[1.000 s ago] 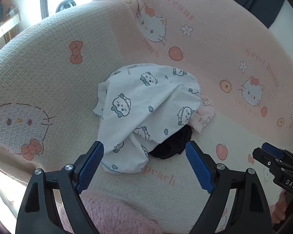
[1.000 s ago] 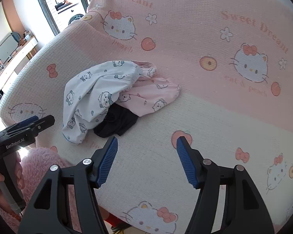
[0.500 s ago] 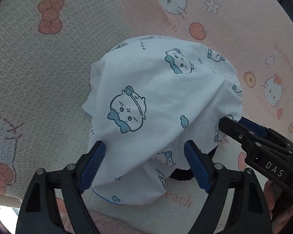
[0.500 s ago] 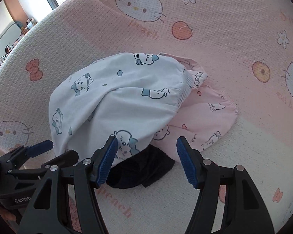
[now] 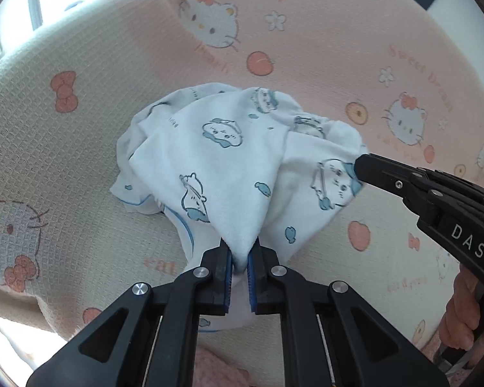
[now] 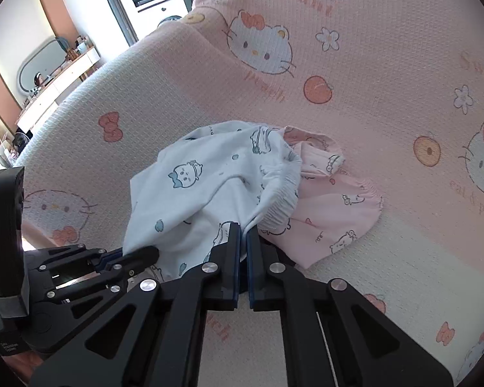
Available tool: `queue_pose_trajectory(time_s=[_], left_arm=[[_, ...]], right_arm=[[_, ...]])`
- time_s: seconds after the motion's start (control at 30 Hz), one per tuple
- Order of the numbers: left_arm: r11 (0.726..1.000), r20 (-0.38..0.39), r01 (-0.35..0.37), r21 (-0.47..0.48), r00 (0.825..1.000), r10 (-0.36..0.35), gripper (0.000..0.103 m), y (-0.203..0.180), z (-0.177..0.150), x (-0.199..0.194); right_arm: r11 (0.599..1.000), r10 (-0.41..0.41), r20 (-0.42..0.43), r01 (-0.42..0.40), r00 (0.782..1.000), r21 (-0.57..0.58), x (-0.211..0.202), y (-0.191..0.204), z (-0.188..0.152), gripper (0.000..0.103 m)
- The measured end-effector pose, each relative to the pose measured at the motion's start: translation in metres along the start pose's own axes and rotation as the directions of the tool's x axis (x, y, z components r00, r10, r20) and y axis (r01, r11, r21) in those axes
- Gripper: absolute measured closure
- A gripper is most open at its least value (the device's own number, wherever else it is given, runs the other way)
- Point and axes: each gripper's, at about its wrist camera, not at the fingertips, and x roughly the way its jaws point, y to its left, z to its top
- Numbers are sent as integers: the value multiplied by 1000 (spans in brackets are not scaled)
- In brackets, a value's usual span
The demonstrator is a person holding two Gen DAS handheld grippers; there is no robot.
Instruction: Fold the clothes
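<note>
Landmark: the pink cat-print blanket (image 5: 306,25) covers the whole surface, and the clothes sit about its middle.

Left gripper (image 5: 239,269): blue pads pinched together on a tuck of the white garment (image 5: 216,161), at the garment's near edge over the blanket's cream band. Cloth rises from the pinch in a taut ridge.

White garment: bunched and creased, cartoon print showing, its elastic waistband (image 6: 280,193) gathered toward the right. No flat panel or clean fold line shows.

Right gripper (image 6: 243,237): jaws nearly closed on the same garment just below that waistband, with a thin slit left between the pads. It grips further toward the blanket's pink band than the left one does.

Pink garment (image 6: 335,222): crumpled on the blanket, touching the white one's right side and partly under it, gripped by nothing.

Dark cloth (image 6: 284,259): a sliver peeks out behind the right gripper's fingers, too hidden to describe.

Progress: both tools hold the white piece, and I judge it is being lifted or spread. Nothing in the pile lies folded, so folding all of it remains.
</note>
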Motion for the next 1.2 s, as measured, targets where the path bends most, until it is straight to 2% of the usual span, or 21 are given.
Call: queue_pose_trajectory(time_s=[0.13, 0.2, 0.27, 0.33, 0.43, 0.5, 0.6, 0.77, 0.87, 0.93, 1.0, 1.03, 1.1, 1.2], left_arm=[[993, -28, 86, 84, 996, -84, 96, -40, -20, -21], [983, -58, 149, 111, 988, -143, 96, -66, -37, -22], [976, -72, 162, 144, 986, -153, 97, -88, -53, -23], [975, -80, 166, 146, 984, -156, 98, -92, -64, -25], [974, -93, 172, 149, 983, -160, 99, -97, -80, -28], [974, -95, 173, 150, 983, -160, 99, -96, -89, -30], [977, -78, 161, 139, 985, -151, 99, -85, -90, -33], [976, -69, 173, 135, 984, -165, 99, -70, -88, -32], [975, -76, 174, 137, 983, -165, 99, -69, -89, -27], [975, -85, 174, 141, 983, -163, 99, -69, -89, -23], [974, -94, 174, 144, 982, -162, 99, -70, -90, -19], [974, -99, 174, 146, 982, -161, 99, -70, -90, -17], [972, -102, 178, 151, 981, -164, 99, -72, -91, -15], [970, -118, 205, 130, 975, -190, 97, -70, -90, -12]], right_arm=[[1000, -19, 32, 18, 999, 24, -51, -20, -29, 101], [998, -32, 25, 31, 999, 51, -73, -33, -49, 101], [995, -42, -11, 43, 999, 94, -85, -48, -72, 99], [989, -36, -48, 42, 998, 139, -88, -61, -95, 98], [981, 21, -92, -2, 996, 195, -82, -72, -117, 77], [972, 81, -96, -58, 992, 226, -78, -69, -125, 49], [958, 168, -99, -139, 981, 250, -67, -63, -127, 29], [931, 248, -111, -205, 962, 301, -43, -56, -124, 29], [938, 252, -147, -204, 956, 282, -26, -49, -119, 30], [937, 270, -164, -219, 949, 271, -19, -44, -116, 48], [944, 261, -186, -210, 947, 255, -11, -38, -115, 86], [957, 225, -200, -177, 954, 230, -8, -35, -114, 95], [979, 144, -213, -107, 966, 174, -5, -30, -114, 100], [988, 68, -197, -38, 978, 151, -12, -36, -115, 101]])
